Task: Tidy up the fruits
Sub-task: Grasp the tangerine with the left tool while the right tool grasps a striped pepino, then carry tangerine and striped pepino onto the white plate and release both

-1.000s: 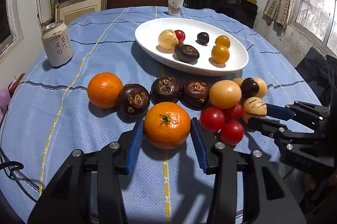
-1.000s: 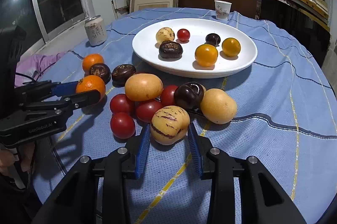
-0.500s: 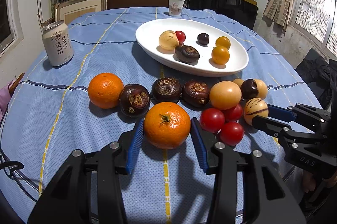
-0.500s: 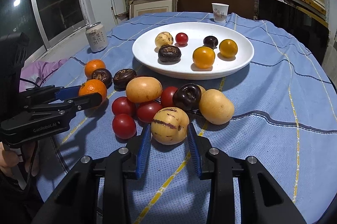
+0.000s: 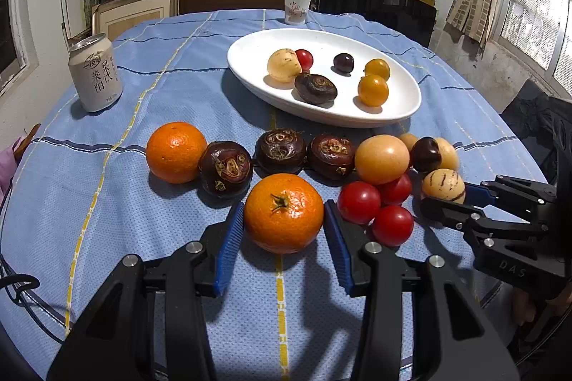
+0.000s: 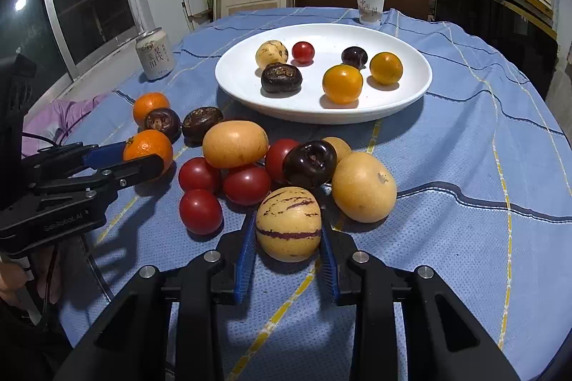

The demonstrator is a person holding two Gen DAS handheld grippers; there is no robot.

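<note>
My left gripper point(image 5: 284, 227) is shut on an orange point(image 5: 283, 213) with a green stem, low over the blue cloth. My right gripper point(image 6: 289, 234) is shut on a cream fruit with purple stripes point(image 6: 289, 223); both also show in the left wrist view point(image 5: 443, 185). A white oval plate point(image 6: 404, 102) beyond holds several fruits. Loose on the cloth lie a second orange point(image 5: 176, 152), three dark brown fruits point(image 5: 280, 151), three red tomatoes point(image 6: 200, 211), tan fruits point(image 6: 364, 186) and a dark plum point(image 6: 309, 163).
A drink can point(image 5: 95, 73) stands at the left of the table. A paper cup point(image 5: 297, 8) stands at the far edge. Shelves with boxes and a dark chair lie behind the table. The left gripper shows at the left of the right wrist view point(image 6: 143, 155).
Both views have lifted and drawn back slightly; the striped fruit sits a little higher between the right fingers. The orange stays between the left fingers.
</note>
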